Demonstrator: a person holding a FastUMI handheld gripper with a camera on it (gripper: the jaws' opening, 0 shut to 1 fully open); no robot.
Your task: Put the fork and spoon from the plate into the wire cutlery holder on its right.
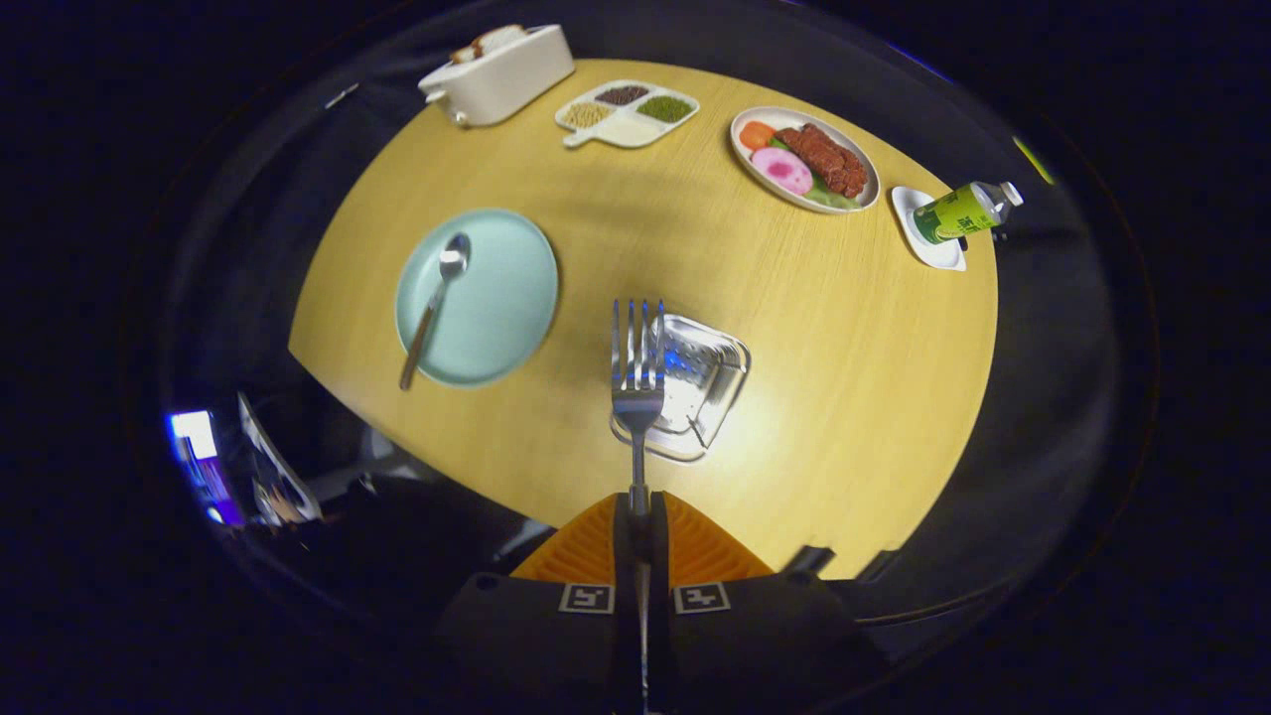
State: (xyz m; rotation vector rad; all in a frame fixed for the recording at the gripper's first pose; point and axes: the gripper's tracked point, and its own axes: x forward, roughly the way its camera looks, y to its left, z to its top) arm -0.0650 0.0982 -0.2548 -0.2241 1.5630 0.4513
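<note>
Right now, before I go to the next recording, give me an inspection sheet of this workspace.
Surface: round wooden table, evenly lit.
Fork: handle clamped between the gripper fingers, tines pointing ahead, above the near edge of the wire cutlery holder.
Spoon: lying on the pale green plate, handle overhanging its near rim.
Wire cutlery holder: right of the plate, nothing seen inside.
Clutter: white container, divided dish of beans, oval plate of food, green bottle on a small white dish, all at the far side.
Cables: nothing seen.
Surroundings: dark booth; a lit screen beyond the table's near left edge.
</note>
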